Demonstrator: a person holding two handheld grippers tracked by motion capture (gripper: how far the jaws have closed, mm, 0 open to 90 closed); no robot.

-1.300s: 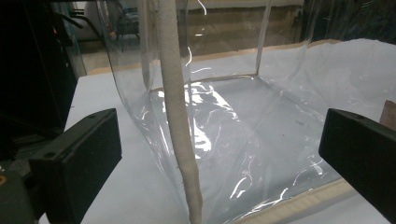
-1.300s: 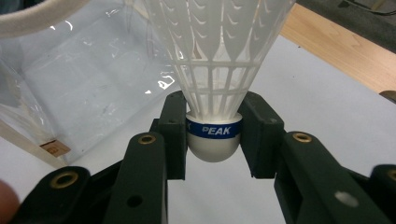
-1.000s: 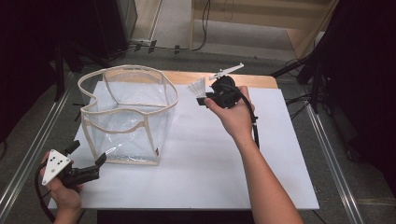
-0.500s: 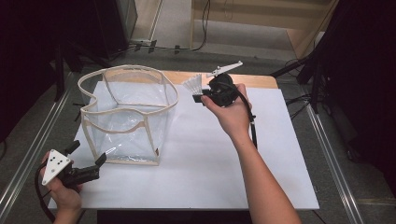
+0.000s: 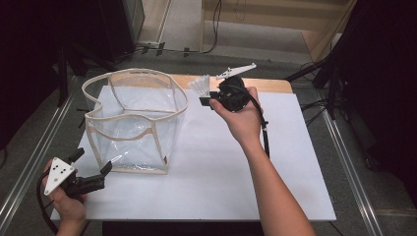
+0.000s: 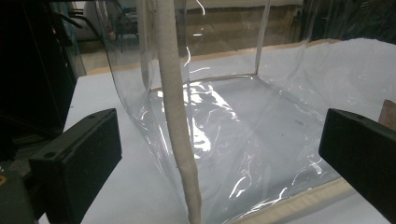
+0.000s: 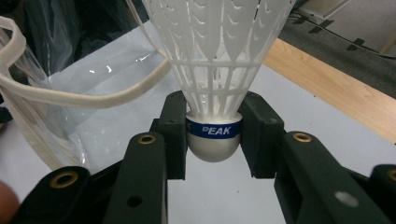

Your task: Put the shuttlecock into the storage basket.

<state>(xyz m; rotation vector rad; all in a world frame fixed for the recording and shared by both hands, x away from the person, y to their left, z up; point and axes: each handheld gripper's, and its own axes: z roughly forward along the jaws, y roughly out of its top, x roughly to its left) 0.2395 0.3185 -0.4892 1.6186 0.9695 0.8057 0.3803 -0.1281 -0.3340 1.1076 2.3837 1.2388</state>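
White plastic shuttlecock (image 7: 215,84), blue-banded grey cork, clamped upright.

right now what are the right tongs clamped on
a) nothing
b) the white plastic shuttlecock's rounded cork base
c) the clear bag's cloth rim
b: in the right gripper view the right tongs pinch the blue-banded cork base of the white plastic shuttlecock from both sides.

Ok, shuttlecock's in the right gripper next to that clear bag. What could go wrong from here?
The right gripper pinches only the rounded cork of the shuttlecock, so it might slip or tilt. The clear bag is soft with a sagging rim; the skirt could catch on it and push the bag. The left gripper is open and not holding the bag, so nothing steadies it.
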